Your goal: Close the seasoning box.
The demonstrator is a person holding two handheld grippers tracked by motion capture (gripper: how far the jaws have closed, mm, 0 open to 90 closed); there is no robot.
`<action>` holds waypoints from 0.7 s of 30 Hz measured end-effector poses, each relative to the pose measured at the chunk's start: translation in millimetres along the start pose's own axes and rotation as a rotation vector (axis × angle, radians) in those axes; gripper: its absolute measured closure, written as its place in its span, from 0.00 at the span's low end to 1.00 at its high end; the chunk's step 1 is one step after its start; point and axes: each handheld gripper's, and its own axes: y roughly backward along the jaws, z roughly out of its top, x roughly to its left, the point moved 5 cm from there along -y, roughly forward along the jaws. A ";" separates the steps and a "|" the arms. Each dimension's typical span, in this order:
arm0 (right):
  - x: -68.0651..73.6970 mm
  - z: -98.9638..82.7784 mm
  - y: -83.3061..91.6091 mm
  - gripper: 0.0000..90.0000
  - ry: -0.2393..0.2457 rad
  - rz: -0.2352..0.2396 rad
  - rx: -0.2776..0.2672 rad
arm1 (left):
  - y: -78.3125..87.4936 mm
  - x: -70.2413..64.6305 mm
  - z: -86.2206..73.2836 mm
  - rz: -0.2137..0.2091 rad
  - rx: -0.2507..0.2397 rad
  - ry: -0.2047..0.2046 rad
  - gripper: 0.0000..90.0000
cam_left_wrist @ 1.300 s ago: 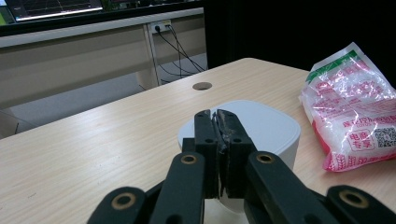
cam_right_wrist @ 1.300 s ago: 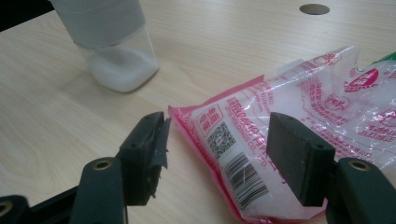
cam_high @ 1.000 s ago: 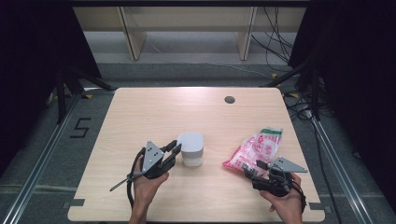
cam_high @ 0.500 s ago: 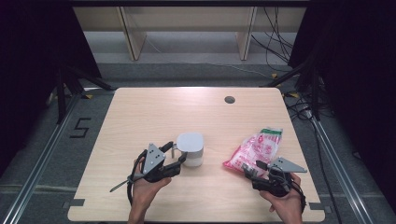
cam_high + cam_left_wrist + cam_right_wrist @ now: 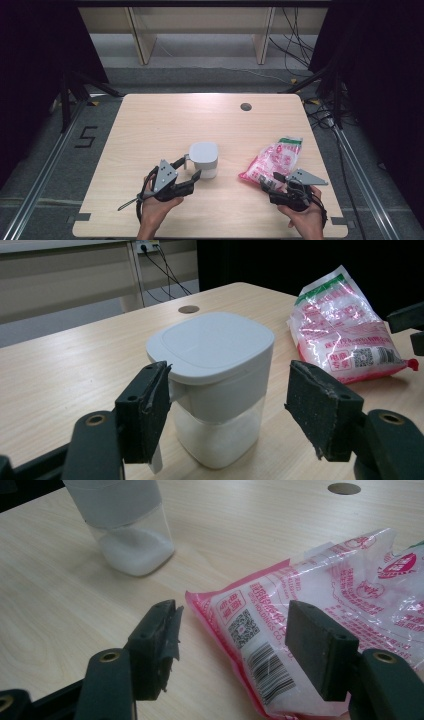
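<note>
My left gripper [image 5: 189,169] has just been opening — its jaws now stand released either side of the white-lidded container [image 5: 214,385], clear of its walls. My right gripper [image 5: 232,645] hangs open astride the pink bag's [image 5: 320,605] near corner. Both things rest on the table [image 5: 165,120].

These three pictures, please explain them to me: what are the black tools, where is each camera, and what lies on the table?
A person holds a hand tool with two fingers in each hand. One camera looks down from above; one rides on each tool, looking along its fingers. On the table stand a jar with a white lid and a pink bag. The left gripper has just been opening; the jar is between its fingers, which do not press it. The right gripper is open at the bag's end. Nothing is held.
</note>
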 end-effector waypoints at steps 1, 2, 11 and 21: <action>-0.5 -0.3 -0.3 0.43 0.007 -0.002 -0.001 | 0.5 -0.7 -0.8 -0.002 -0.004 0.004 0.37; -0.7 -0.6 -0.7 0.43 0.005 -0.007 0.002 | 1.1 -1.4 -1.7 -0.002 -0.004 0.006 0.37; 1.3 -0.6 -1.4 0.42 0.004 0.009 0.004 | 6.0 -5.4 -9.8 0.001 0.001 0.004 0.35; 7.1 -2.4 -2.2 0.42 -0.017 0.023 0.023 | 5.8 -15.7 -29.1 -0.021 0.039 0.006 0.32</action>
